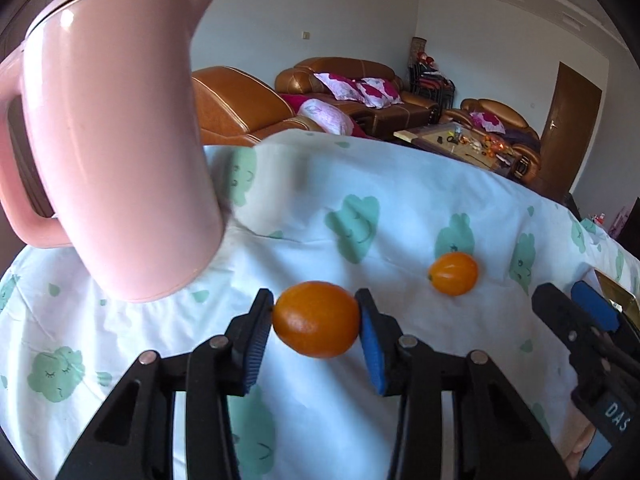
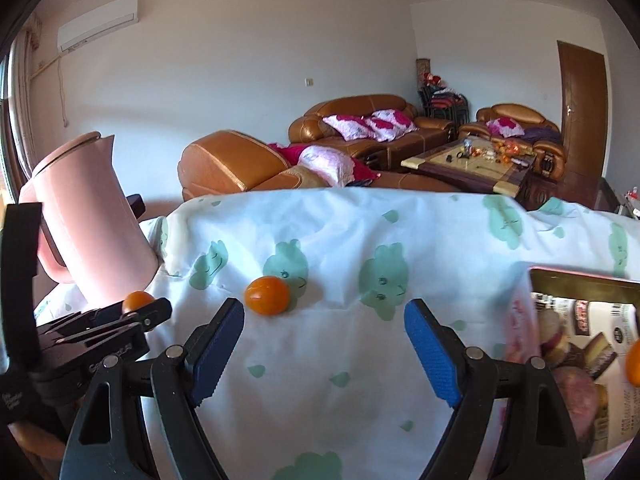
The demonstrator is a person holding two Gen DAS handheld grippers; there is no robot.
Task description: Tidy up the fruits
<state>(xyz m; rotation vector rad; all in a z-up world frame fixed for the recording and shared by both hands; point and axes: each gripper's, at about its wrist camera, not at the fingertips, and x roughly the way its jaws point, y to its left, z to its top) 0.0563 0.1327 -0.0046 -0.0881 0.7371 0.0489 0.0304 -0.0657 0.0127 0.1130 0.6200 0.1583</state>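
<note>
My left gripper (image 1: 316,320) is shut on an orange kumquat (image 1: 316,319), held just above the cloth-covered table (image 1: 360,420). The same kumquat shows in the right wrist view (image 2: 137,301) between the left gripper's fingers (image 2: 120,316). A second kumquat (image 1: 453,273) lies on the cloth to the right; it also shows in the right wrist view (image 2: 267,295), ahead and left of my right gripper (image 2: 324,332), which is open and empty. A box (image 2: 580,344) at the right holds another orange fruit (image 2: 633,364).
A pink kettle (image 1: 116,152) stands on the left of the table, close to my left gripper; it shows in the right wrist view (image 2: 88,224) too. The right gripper (image 1: 588,320) appears at the left view's right edge. Sofas (image 2: 360,128) and a coffee table (image 2: 472,164) lie beyond.
</note>
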